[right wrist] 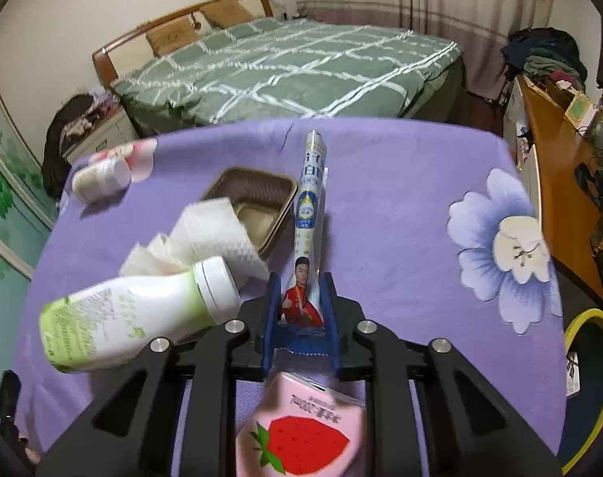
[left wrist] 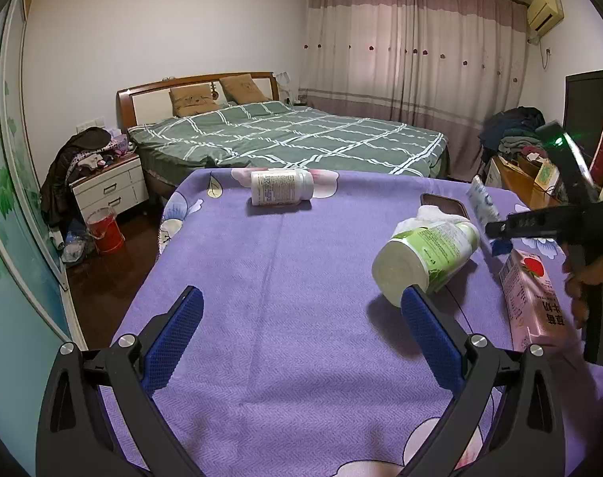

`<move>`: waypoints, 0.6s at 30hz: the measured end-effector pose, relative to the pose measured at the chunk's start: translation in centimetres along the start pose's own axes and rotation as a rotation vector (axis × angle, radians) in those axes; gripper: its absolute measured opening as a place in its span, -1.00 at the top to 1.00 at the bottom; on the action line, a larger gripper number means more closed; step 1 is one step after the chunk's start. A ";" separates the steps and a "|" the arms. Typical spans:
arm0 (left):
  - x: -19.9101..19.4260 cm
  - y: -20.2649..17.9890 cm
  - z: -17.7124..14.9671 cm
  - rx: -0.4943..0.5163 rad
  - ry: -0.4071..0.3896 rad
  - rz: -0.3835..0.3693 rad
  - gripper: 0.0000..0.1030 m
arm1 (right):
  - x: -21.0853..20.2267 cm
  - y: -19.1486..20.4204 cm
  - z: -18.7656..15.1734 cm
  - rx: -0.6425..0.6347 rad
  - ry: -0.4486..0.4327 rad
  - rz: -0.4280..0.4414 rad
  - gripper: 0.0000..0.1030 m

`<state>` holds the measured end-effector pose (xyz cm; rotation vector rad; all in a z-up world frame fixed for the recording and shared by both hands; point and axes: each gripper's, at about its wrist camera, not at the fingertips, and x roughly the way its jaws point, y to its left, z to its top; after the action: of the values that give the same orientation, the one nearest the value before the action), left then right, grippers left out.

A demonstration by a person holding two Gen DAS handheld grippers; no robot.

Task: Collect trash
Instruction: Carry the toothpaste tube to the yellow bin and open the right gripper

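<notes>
On the purple flowered cloth over the counter (left wrist: pixel 261 278), the trash lies scattered. At far left in the right wrist view a small white bottle (right wrist: pixel 99 178) lies on its side near the far edge. Nearer and to its right, a green-and-white drink bottle (right wrist: pixel 130 314) lies tipped over, its white cap against a crumpled paper towel (right wrist: pixel 210 238), which overlaps the near corner of a brown plastic tray (right wrist: pixel 254 206). Just right of the tray, a long white-and-blue wrapper (right wrist: pixel 311 222) stretches away from the right gripper (right wrist: pixel 300 298); its near end, printed with a figure in red, sits between the blue pads, which have closed in narrowly on it and appear to pinch it. Below the gripper lies a pink strawberry milk carton (right wrist: pixel 301 433), close under the camera. At far right a yellow-rimmed bin (right wrist: pixel 579 326) stands beside the counter.

The left gripper (left wrist: pixel 301 310) hovers over bare cloth with its fingers spread wide and nothing between them, the green bottle just beyond its right finger.
</notes>
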<state>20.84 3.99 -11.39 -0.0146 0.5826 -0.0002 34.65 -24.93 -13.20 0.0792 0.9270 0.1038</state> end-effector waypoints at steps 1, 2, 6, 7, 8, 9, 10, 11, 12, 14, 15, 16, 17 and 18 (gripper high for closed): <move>0.0 0.0 0.0 -0.001 0.000 -0.001 -0.91 | -0.5 -0.2 0.1 0.005 -0.010 0.006 0.62; 0.0 0.0 0.0 -0.001 -0.001 -0.001 -0.91 | -1.1 -0.4 0.0 0.009 -0.019 0.011 0.62; 0.0 0.0 0.0 0.001 0.000 -0.002 -0.91 | -3.1 -1.3 -0.4 0.019 -0.047 0.017 0.62; 0.0 0.0 0.0 0.001 0.000 -0.003 -0.91 | -3.6 -1.7 -0.7 0.022 -0.054 0.016 0.62; 0.0 0.0 0.0 0.001 0.000 -0.003 -0.91 | -3.9 -1.9 -1.0 0.022 -0.058 0.013 0.62; 0.0 0.0 0.0 0.001 0.000 -0.003 -0.91 | -4.4 -2.3 -1.4 0.026 -0.064 0.008 0.62; 0.0 -0.1 0.0 0.001 0.000 -0.003 -0.91 | -4.8 -2.8 -1.8 0.033 -0.069 0.007 0.62; 0.0 0.0 0.0 0.001 0.001 -0.003 -0.91 | -5.1 -3.1 -2.0 0.038 -0.072 0.006 0.62; 0.0 -0.1 0.0 0.001 0.001 -0.002 -0.91 | -5.6 -3.6 -2.5 0.045 -0.075 0.006 0.62; 0.0 -0.1 -0.1 0.000 -0.001 -0.002 -0.91 | -6.6 -4.9 -3.6 0.068 -0.091 -0.002 0.62; 0.0 0.0 0.0 0.000 0.000 -0.002 -0.91 | -6.9 -5.5 -4.1 0.079 -0.097 -0.006 0.62; 0.0 0.0 0.0 0.000 0.001 -0.002 -0.91 | -7.4 -6.1 -4.5 0.092 -0.103 -0.009 0.62; 0.0 0.0 0.0 0.000 0.001 -0.002 -0.91 | -8.1 -7.2 -5.2 0.111 -0.111 -0.011 0.62; 0.0 0.0 0.0 0.000 0.001 -0.002 -0.91 | -8.5 -7.9 -5.7 0.127 -0.116 -0.013 0.62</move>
<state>20.81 3.97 -11.40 -0.0148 0.5831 -0.0024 25.46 -33.73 -10.71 0.1947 0.8172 0.0284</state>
